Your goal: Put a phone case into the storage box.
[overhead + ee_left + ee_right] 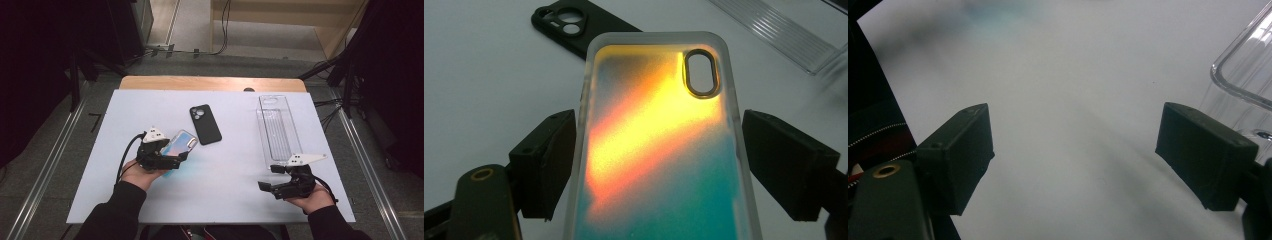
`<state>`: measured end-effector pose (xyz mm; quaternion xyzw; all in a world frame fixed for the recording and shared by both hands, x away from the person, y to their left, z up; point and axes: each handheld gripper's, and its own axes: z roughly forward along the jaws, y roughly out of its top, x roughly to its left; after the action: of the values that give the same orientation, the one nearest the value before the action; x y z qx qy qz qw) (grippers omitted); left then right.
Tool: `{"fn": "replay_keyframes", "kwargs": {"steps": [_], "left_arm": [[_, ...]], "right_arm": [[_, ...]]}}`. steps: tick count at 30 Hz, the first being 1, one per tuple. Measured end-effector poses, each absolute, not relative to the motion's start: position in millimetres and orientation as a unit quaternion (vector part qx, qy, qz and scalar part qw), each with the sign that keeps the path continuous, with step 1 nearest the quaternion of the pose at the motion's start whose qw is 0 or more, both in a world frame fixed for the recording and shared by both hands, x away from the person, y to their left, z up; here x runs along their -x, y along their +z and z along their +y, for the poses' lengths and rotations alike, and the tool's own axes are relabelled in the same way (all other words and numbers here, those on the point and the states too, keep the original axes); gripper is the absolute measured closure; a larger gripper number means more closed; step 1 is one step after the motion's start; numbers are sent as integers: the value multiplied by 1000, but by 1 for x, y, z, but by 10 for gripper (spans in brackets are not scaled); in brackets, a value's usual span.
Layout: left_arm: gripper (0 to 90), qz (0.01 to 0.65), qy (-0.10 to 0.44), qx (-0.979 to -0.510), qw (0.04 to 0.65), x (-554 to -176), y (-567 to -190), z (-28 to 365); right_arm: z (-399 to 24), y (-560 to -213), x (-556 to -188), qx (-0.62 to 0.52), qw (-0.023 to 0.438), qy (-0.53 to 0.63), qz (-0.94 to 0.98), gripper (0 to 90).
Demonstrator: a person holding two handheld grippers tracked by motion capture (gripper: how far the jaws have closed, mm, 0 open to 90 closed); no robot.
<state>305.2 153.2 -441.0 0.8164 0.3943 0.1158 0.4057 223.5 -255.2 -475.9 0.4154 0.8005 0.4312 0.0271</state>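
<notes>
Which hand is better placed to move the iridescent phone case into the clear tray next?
Left, probably: the left hand-held gripper already grips the iridescent phone case, while the right hand-held gripper is open, holding nothing, beside the clear tray.

The phone case (pixel 659 150) between the left gripper's (pixel 656 165) jaws looked like soft translucent plastic, its rim frosted and its back a glossy orange-to-teal sheen. The black case (pixel 205 124) near the worktop's middle was matt, rubbery-looking plastic. The tray (pixel 278 127) toward the right edge was clear, hard, glossy plastic with a ribbed floor. The worktop (pixel 220 185) was smooth, matt white, with bare wood at its far edge. Both grippers' pads (pixel 1205 150) were matt black plastic.
</notes>
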Motion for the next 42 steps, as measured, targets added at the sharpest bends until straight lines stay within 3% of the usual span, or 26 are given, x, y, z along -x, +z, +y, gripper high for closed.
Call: {"fn": "replay_keyframes", "kwargs": {"steps": [25,42], "left_arm": [[175,412,145,-781,447,-278,-458,103],[175,416,165,-740,502,-266,-472,91]], "right_arm": [[-243,-462,-223,-450,24,450,771,134],[-216,-443,-225,-470,32,468,747,135]]}}
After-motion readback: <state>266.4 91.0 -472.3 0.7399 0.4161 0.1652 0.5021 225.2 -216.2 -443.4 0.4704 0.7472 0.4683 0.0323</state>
